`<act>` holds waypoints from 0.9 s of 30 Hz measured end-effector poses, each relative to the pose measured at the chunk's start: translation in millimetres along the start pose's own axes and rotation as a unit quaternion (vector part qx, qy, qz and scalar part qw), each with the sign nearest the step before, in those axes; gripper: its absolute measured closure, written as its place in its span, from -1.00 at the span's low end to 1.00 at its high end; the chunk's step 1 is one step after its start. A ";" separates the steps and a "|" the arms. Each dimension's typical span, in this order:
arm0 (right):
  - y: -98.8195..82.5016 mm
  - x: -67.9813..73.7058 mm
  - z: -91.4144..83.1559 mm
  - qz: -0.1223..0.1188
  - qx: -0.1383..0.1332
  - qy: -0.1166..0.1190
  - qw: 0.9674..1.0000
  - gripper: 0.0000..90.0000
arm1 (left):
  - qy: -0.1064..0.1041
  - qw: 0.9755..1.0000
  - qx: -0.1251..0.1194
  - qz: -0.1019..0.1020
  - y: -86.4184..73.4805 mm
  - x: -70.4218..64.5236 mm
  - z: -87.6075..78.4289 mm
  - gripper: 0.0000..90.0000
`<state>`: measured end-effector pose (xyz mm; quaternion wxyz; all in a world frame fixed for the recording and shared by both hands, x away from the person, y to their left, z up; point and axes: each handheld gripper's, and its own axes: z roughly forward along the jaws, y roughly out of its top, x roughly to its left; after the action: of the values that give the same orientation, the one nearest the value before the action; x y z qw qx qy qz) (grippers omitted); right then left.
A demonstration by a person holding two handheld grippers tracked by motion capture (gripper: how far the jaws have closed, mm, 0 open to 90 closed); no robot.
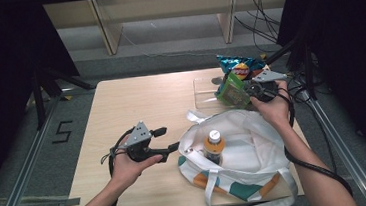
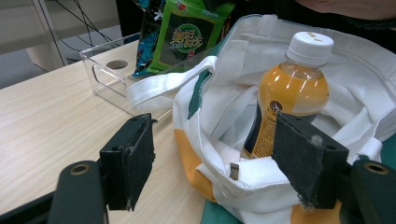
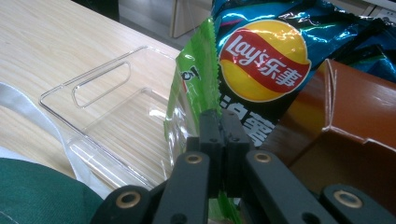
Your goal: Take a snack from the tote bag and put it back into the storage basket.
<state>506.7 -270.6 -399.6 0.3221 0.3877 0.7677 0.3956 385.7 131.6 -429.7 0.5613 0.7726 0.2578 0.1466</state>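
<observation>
- High view: two tools are on show. The left tool point(image 1: 166, 139) hovers over the tabletop point(image 1: 135, 99) just beside one white tote bag point(image 1: 247, 142), its jaws standing wide with nothing between them.
- The right tool point(image 1: 243, 93) sits at the far right corner, clamped on one green snack packet point(image 1: 232, 91) above one clear plastic tray point(image 1: 205, 91).
- One blue crisp bag point(image 1: 240, 65) stands just behind the green packet (two snack packs in all).
- One orange-drink bottle point(image 1: 215, 145) stands upright inside the tote, white cap up.
- Left gripper view: the left tool point(image 2: 219, 163) has its two black pads point(image 2: 133, 161) well apart, the tote bag's point(image 2: 224, 93) rim lying between them untouched.
- The single bottle point(image 2: 289, 88) stands in the bag's mouth; the green snack packet point(image 2: 187, 37) and clear plastic tray point(image 2: 112, 70) sit farther back, with the blue crisp bag point(image 2: 147, 37) beside the packet.
- Right gripper view: the right tool point(image 3: 223, 116) is pinched tight on the edge of the green snack packet point(image 3: 191, 84), jaws pressed together on the thin film.
- The blue crisp bag point(image 3: 266, 60) fills the space behind, one brown box point(image 3: 350, 121) is at the right, and the clear plastic tray point(image 3: 107, 121) lies on the tabletop point(image 3: 56, 42) at the left (a green patch of the tote shows at the lower left corner).
</observation>
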 end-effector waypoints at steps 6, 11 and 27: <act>0.4 0.3 -0.5 0.000 0.001 0.000 1.000 0.94 | 0.000 1.000 0.001 -0.001 -0.1 -0.2 0.2 -0.35; 0.9 1.3 0.5 0.001 -0.007 0.000 1.000 0.88 | -0.001 1.000 0.001 -0.001 0.0 -0.4 0.7 -0.35; 4.2 7.5 -0.6 -0.011 0.006 0.018 1.000 0.73 | 0.000 1.000 0.000 0.000 0.1 0.1 -0.2 -0.35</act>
<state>503.9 -262.8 -397.1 0.3102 0.3741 0.7801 0.3939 385.7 131.8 -429.6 0.5616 0.7724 0.2577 0.1470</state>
